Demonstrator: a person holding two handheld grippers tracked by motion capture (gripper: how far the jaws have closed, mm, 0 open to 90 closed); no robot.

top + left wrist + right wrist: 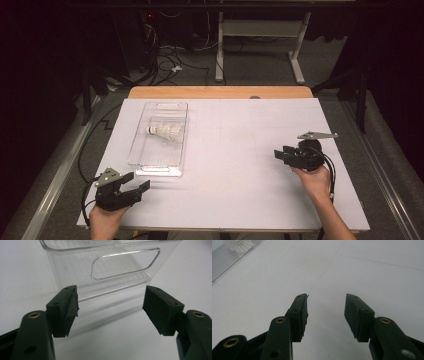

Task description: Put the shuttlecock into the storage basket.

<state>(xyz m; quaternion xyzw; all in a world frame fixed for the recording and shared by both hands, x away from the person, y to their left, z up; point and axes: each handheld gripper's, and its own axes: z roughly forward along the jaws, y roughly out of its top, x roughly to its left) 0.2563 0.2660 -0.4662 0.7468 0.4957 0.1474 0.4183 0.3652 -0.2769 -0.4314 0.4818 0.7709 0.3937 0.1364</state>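
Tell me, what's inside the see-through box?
A white shuttlecock lies on its side inside the clear box, toward its far end. The walls are see-through, so nothing in it is covered.

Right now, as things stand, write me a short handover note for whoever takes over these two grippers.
Left gripper: open, empty, resting at the near left of the table, jaws aimed at the near handle end of the clear bin.
Right gripper: open, empty, at the right side over bare table, pointing left towards the bin.
Shuttlecock: lying on its side inside the bin, towards its far half.
Done: shuttlecock is in the bin, both grippers free.
Left: probably handling the bin; the left gripper is nearest, but has not touched it yet.
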